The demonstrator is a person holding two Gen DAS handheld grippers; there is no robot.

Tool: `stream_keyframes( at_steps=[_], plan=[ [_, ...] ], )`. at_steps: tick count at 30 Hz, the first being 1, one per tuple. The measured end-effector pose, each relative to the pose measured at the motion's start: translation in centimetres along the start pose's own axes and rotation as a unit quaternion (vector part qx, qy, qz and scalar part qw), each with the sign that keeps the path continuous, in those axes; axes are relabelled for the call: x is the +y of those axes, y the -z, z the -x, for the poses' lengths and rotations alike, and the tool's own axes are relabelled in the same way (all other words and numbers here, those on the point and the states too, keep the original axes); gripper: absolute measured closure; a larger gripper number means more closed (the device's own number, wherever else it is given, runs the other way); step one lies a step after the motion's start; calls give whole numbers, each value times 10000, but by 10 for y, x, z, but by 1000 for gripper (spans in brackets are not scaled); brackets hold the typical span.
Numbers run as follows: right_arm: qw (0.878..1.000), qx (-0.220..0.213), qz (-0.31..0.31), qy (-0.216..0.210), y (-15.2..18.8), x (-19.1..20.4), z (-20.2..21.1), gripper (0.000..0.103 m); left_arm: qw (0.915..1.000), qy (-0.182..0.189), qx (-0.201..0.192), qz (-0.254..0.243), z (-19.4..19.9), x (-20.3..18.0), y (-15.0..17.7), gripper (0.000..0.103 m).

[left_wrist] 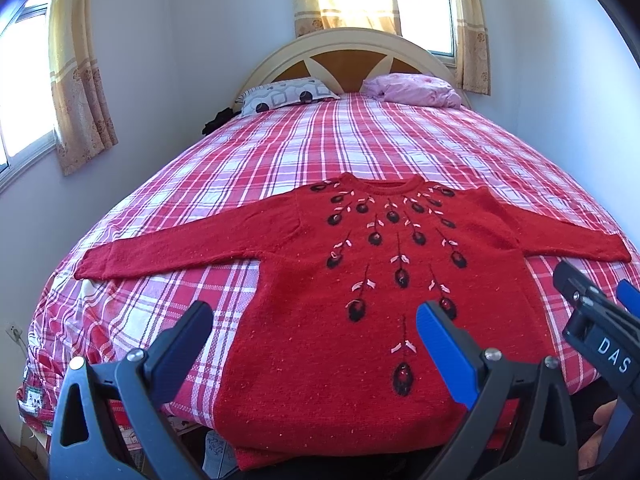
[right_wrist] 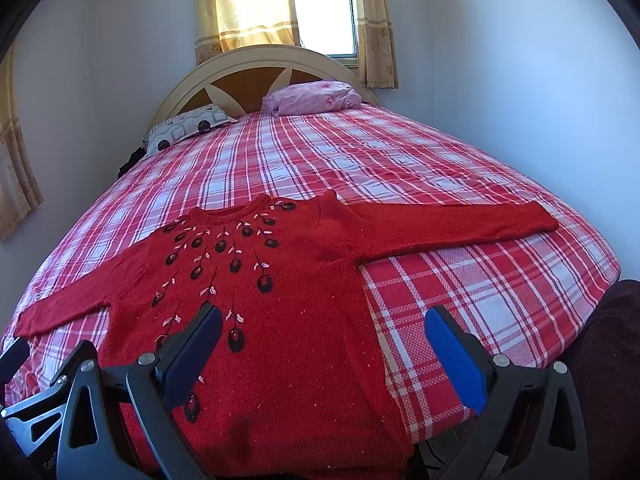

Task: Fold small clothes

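Note:
A red knitted sweater (left_wrist: 320,280) with black and pink embroidered flowers lies flat, front up, on the bed, both sleeves spread out sideways and its hem hanging over the near edge. It also shows in the right wrist view (right_wrist: 300,300). My left gripper (left_wrist: 316,324) is open and empty, held above the sweater's lower left part. My right gripper (right_wrist: 324,332) is open and empty above the sweater's lower right side; it also shows in the left wrist view (left_wrist: 592,300) at the right edge.
The bed (left_wrist: 360,140) has a red and white plaid cover. A patterned pillow (left_wrist: 284,96) and a pink pillow (left_wrist: 416,90) lie at the headboard (left_wrist: 348,46). Walls and curtained windows surround the bed. A dark cushion (right_wrist: 616,360) sits at the right.

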State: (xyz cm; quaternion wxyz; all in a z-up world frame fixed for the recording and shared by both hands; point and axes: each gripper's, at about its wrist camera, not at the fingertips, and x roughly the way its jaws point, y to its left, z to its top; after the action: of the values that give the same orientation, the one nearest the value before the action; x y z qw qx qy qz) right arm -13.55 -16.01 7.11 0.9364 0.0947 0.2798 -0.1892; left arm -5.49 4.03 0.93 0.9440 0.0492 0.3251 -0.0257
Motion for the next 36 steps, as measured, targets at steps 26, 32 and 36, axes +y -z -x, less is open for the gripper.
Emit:
stream_keyframes(
  at_steps=[26,32,36],
  plan=[
    [9996,192,161,165,-6,-18,-27,2,9995,230,205,-101,-29,-8,-1,0],
    [9984,-2,-249,513,-31,-82,-44,2,9982,522,264,-125,-52,-10,-17,0],
    [9892,-173,-884,1158,-52,-153,-64,2,9977,586,321,-110,-69,-9,-29,0]
  ],
)
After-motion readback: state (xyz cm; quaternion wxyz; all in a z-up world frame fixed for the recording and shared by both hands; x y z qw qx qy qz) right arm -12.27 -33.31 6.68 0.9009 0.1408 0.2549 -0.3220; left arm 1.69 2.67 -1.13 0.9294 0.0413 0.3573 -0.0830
